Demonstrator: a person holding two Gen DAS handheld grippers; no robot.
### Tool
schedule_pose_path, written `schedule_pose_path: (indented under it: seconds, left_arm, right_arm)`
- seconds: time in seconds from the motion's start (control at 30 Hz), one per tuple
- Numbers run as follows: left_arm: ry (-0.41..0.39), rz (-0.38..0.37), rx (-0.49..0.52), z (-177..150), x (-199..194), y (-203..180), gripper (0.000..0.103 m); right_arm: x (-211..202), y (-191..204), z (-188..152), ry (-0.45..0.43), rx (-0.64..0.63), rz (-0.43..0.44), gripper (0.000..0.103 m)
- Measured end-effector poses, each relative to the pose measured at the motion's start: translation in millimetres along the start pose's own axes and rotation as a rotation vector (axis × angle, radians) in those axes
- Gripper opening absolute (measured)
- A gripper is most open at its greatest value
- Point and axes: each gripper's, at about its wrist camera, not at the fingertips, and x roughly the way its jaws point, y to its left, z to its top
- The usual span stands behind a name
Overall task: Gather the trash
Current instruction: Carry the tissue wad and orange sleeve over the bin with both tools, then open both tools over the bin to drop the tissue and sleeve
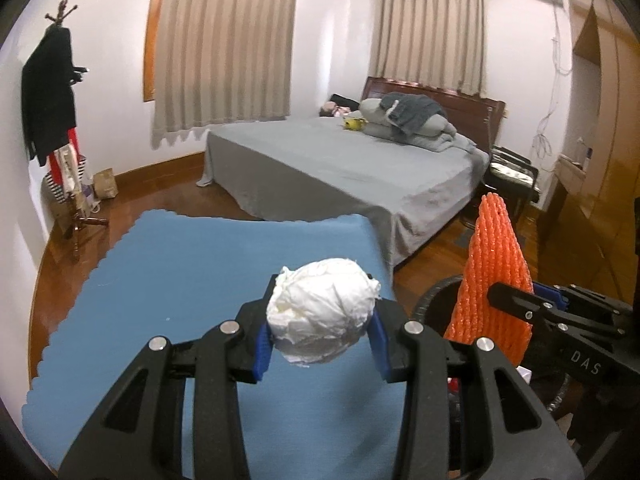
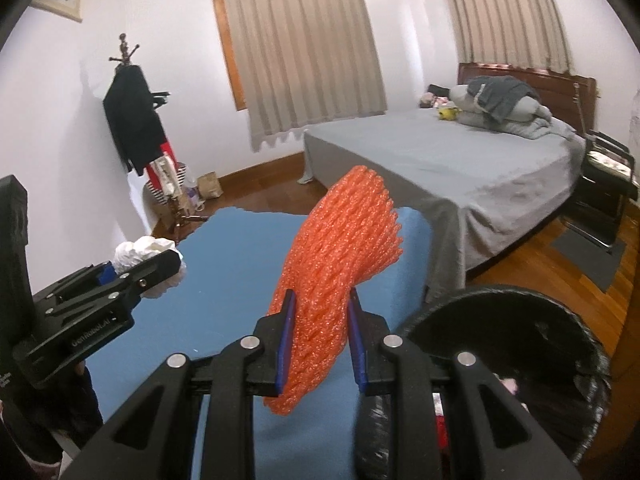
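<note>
we see a crumpled white paper ball (image 1: 322, 318) between the royal-blue pads (image 1: 261, 344) of the black plastic left gripper (image 1: 320, 346). an orange foam net sleeve (image 2: 334, 280) with a ribbed mesh pattern sits between the blue pads (image 2: 286, 344) of the black right gripper (image 2: 320, 346). under both lies a plain sky-blue mat with a scalloped edge (image 1: 180, 280). the round bin with a glossy black liner (image 2: 540, 344) shows bits of red and pink inside. farther off we note a flat grey bedsheet (image 1: 332, 164), beige pleated curtains (image 1: 224, 44), a reddish-brown wooden floor (image 1: 160, 196), a black coat on a dark wooden stand (image 1: 48, 92), and a black-and-white striped basket (image 2: 158, 194).
</note>
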Motion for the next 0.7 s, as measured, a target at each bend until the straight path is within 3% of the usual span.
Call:
schedule_pose_path:
  seconds: [0.7]
  left_arm:
    - [0.018, -0.202, 0.13, -14.9, 31.7, -109.0, 0.039]
  right_arm:
    - [-37.0, -107.5, -38.9, 0.024, 0.133, -0.219, 0.024]
